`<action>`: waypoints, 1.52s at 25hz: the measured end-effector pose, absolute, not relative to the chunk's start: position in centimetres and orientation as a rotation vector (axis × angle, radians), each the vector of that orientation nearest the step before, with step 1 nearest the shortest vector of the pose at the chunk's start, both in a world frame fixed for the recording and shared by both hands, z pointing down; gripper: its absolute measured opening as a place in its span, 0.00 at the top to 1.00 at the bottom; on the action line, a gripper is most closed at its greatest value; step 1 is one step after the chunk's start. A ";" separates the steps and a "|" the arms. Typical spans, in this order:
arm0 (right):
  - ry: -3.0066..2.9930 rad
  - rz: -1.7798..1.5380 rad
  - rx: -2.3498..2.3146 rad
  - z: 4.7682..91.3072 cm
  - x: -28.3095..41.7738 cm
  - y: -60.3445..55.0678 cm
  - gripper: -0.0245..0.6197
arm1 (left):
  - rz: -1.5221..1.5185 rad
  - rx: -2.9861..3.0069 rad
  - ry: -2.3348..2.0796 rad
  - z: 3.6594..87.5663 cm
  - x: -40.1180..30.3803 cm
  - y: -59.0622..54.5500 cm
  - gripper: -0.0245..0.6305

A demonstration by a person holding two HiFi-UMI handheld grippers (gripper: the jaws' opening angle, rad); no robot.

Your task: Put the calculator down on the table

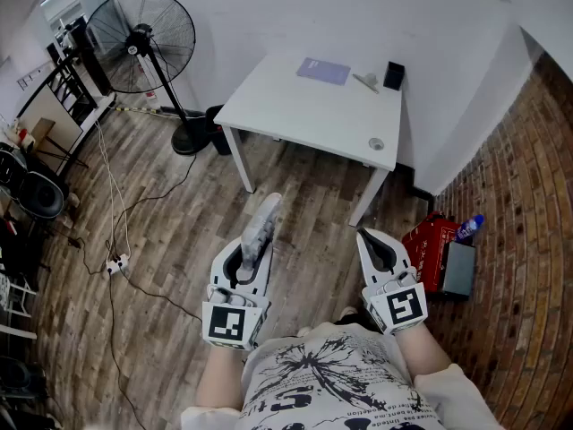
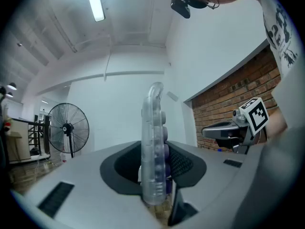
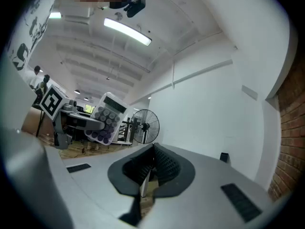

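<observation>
My left gripper [image 1: 249,256] is shut on a clear plastic calculator [image 1: 266,218], which sticks out forward past the jaws over the wooden floor. In the left gripper view the calculator [image 2: 153,113] stands edge-on and upright between the dark pads [image 2: 183,163], its purple keys facing right. In the right gripper view the calculator [image 3: 107,118] shows at the left with its keys and display facing me. My right gripper [image 1: 369,240] is level beside the left one, shut with nothing in it [image 3: 153,151]. The white table [image 1: 295,106] stands ahead, apart from both grippers.
On the table lie a purple sheet [image 1: 323,70], a black block [image 1: 394,75], a grey item [image 1: 365,81] and a small round thing [image 1: 376,143]. A standing fan [image 1: 143,38] is left of it. A cable with a power strip [image 1: 116,262] crosses the floor. A red box [image 1: 434,240] and a bottle [image 1: 467,228] sit at the right.
</observation>
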State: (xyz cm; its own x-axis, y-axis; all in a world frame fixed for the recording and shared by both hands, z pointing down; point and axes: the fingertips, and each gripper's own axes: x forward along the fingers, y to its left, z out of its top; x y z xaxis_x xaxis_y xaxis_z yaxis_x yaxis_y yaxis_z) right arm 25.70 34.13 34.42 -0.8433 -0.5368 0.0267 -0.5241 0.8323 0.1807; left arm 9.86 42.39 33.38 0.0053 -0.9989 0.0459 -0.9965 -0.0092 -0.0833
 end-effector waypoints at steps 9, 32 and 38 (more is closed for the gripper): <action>-2.926 -0.246 0.857 34.7 24.7 34.1 0.94 | -0.051 -2.220 2.180 33.4 8.8 42.4 0.75; -2.902 -0.024 0.779 39.1 15.0 16.5 0.94 | -0.159 -2.158 2.350 36.4 -0.4 28.5 0.74; -2.911 -0.012 0.703 38.6 9.8 5.1 0.94 | -0.192 -2.110 2.363 34.9 -4.4 17.9 0.74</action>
